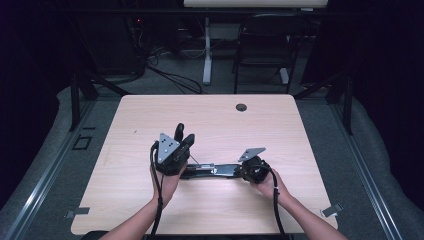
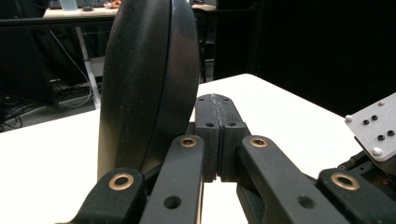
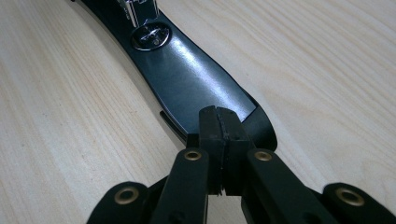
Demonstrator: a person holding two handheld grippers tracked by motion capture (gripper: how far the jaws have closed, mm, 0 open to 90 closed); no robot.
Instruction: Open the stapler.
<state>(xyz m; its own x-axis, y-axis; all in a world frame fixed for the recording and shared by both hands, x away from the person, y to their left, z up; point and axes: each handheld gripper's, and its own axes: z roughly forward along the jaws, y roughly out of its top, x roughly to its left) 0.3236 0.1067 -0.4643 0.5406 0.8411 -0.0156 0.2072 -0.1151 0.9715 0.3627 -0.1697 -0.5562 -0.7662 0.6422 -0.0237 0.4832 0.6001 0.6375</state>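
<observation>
A long glossy black strap (image 1: 220, 170) with a metal fitting (image 3: 149, 35) lies flat across the near middle of the wooden table (image 1: 210, 117). Its left end (image 2: 144, 88) stands upright just beside my left gripper (image 1: 188, 139). That gripper (image 2: 217, 135) points away from the person with its pads pressed together and nothing between them. My right gripper (image 1: 239, 171) points left along the strap. Its pads (image 3: 219, 126) are shut together over the strap's rounded right end (image 3: 196, 88); I cannot tell whether they touch it. The right gripper's grey plate (image 2: 373, 130) shows in the left gripper view.
A round cable hole (image 1: 241, 107) sits near the table's far edge. Beyond the table stand a dark chair (image 1: 265, 45) and a white desk leg (image 1: 206, 50), with cables on the floor. Metal clips (image 1: 77, 212) lie by the near corners.
</observation>
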